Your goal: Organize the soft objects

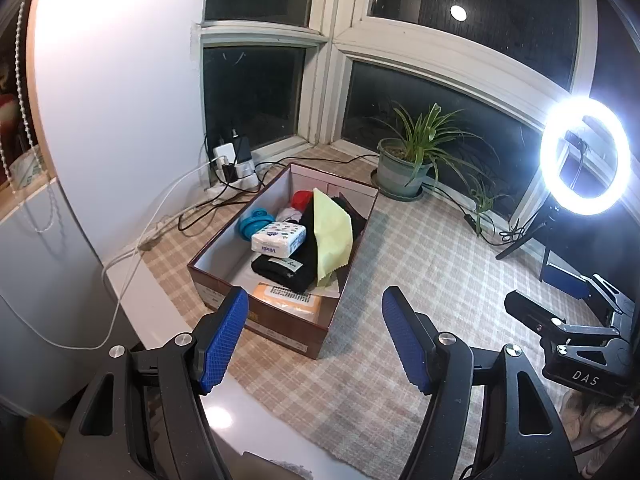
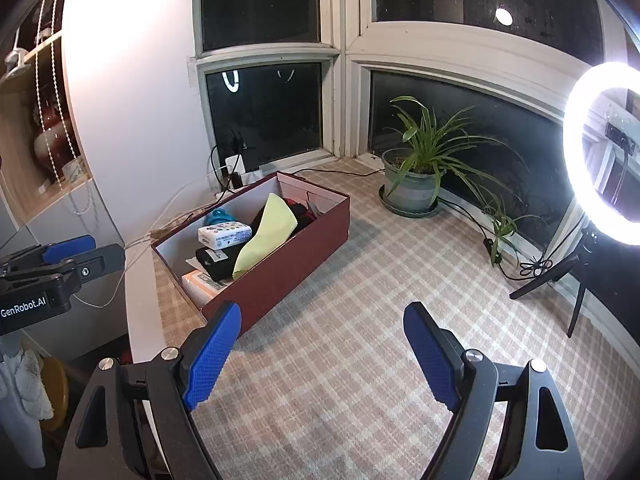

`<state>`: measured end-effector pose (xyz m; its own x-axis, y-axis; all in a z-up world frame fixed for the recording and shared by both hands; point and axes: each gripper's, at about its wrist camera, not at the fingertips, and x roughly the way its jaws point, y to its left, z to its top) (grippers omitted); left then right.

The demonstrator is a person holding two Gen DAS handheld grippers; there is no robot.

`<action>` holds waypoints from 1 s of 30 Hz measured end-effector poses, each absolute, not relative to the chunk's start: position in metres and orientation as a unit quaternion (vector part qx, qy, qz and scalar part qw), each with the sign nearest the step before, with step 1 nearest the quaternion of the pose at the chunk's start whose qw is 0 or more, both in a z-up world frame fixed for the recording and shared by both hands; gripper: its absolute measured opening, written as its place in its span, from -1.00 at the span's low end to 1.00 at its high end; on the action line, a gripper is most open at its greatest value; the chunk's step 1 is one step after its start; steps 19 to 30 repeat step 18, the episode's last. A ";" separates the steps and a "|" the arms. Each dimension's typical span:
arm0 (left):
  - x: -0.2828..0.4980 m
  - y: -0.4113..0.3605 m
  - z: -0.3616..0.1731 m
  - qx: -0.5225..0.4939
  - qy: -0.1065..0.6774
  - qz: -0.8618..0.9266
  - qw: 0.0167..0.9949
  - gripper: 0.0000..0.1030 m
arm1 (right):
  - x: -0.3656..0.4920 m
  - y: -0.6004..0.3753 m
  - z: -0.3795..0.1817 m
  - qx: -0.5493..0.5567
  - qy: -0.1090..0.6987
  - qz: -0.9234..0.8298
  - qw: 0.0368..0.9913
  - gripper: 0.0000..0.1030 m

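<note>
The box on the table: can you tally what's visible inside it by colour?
In the shoe box:
Yellow: 1, the cloth
Black: 2, the folded garment and the fabric beneath the cloth
White: 1, the Vinda tissue pack
Blue: 1, the rolled item
Red: 1, the bundle
Orange: 1, the packet
Total: 7 visible.

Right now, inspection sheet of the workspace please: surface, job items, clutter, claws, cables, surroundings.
Surface: checked tablecloth, bare around the box.
Job's things: brown box holds yellow cloth, tissue pack, black fabric, blue item, red item, orange packet.
Clutter: nothing seen outside the box.
Claws: left claw and right claw open, empty.
Cables: chargers behind the box; black cord along the sill.
Surroundings: potted plant, ring light, dark windows.
</note>
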<state>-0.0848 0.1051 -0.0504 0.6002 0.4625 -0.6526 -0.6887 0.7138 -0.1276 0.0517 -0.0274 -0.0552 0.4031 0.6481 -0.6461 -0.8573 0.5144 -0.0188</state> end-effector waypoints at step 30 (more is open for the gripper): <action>-0.085 0.111 -0.053 -0.198 0.299 0.326 0.875 0.50 | 0.056 -0.033 -0.061 -0.178 0.302 0.453 0.819 0.56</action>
